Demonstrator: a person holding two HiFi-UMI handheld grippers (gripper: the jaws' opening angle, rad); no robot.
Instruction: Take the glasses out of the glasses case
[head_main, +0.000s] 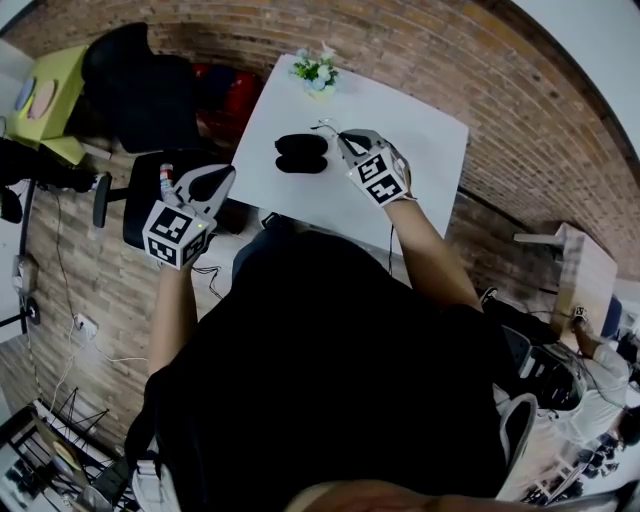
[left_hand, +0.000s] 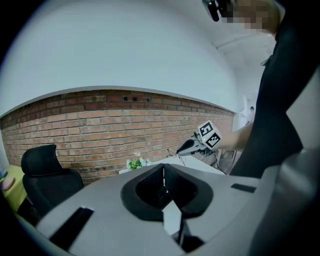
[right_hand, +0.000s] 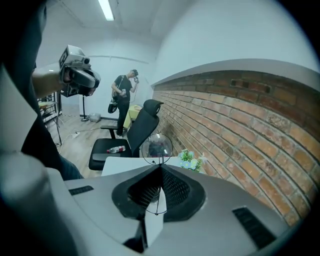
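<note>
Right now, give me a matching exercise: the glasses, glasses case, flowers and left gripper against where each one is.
1. glasses
2. glasses case
3. flowers
4. left gripper

a. at the far edge of the table
b. shut on nothing, off the table's left side
c. black, lying mid-table
d. pinched in the right gripper

Pairs: 1-d, 2-c, 3-a, 4-b
</note>
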